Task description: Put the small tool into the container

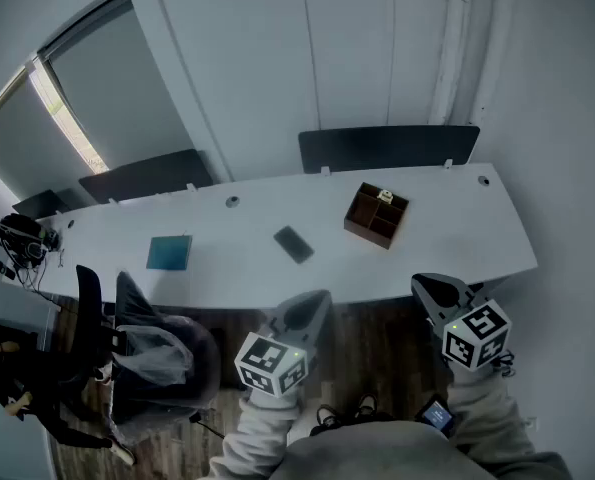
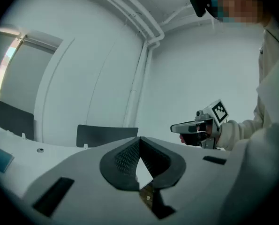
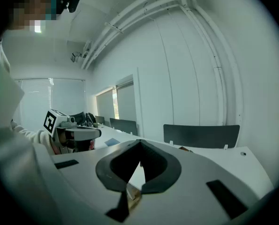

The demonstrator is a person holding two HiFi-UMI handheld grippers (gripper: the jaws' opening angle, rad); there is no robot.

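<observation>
Small tool [image 1: 293, 244]: best guess is the dark flat slab lying on the white tabletop [image 1: 457, 228], roughly mid-table. It's too small in the head view to say what it actually is. It sits apart from the brown wooden container [image 1: 362, 230], which is off to its right. A blue pad [image 1: 169, 253] lies well off to its left.

Nothing's picked up. The left tongs [image 1: 320, 298] and right tongs [image 1: 425, 288] both hang short of the near table edge, over the wood floor. Each gripper view shows jaw tips meeting with nothing between them, so both are closed and empty.

What could bite from here, imo:
- The slab looks flat on the surface. Closing on it from a shallow angle could just skate it along the tabletop, or off the edge, instead of gripping it.
- The container is split into small compartments, and one at the back seems to have something pale in it. A long flat piece could hang up on a divider or tip back out.
- The box looks light, so a nudge during the drop could shove it.
</observation>
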